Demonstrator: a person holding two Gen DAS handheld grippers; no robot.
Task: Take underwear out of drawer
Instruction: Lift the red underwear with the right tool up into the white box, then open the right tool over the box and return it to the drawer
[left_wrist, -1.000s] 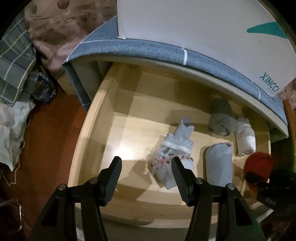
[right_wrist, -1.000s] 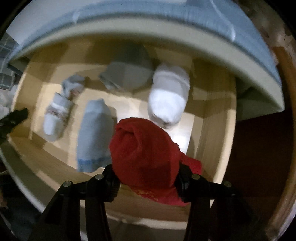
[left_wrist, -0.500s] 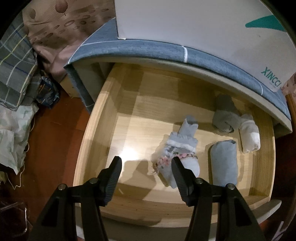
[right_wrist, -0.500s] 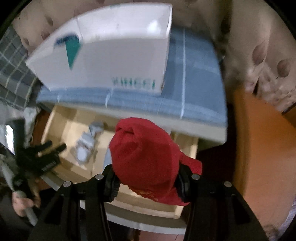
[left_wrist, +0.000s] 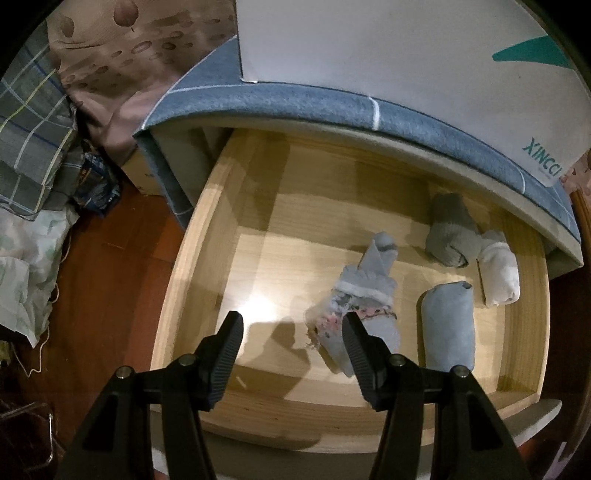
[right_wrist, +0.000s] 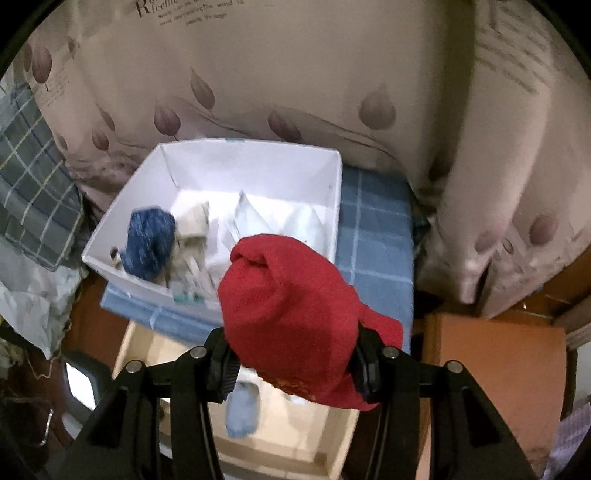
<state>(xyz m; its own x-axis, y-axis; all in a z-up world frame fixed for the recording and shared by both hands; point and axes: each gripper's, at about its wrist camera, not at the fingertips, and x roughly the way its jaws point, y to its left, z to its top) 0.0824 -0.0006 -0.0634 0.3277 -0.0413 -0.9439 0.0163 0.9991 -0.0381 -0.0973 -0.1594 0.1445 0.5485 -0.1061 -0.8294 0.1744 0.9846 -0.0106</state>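
- Gripped between both pads of the right gripper (right_wrist: 291, 363), the red bundle (right_wrist: 295, 317) is held above the drawer's (left_wrist: 192, 266) front edge, before the white box (right_wrist: 251, 173).
- Pressure should be kept steady so the soft roll is not dropped.
- Release is best made well inside the box walls.
- Nothing is held by the left gripper (left_wrist: 291, 332), its jaws spread wide over the drawer floor beside a floral bundle (left_wrist: 354, 306).

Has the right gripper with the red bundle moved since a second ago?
Yes. The right gripper, shut on the red bundle, has risen: the drawer that filled its view is now low, with the white box visible above.
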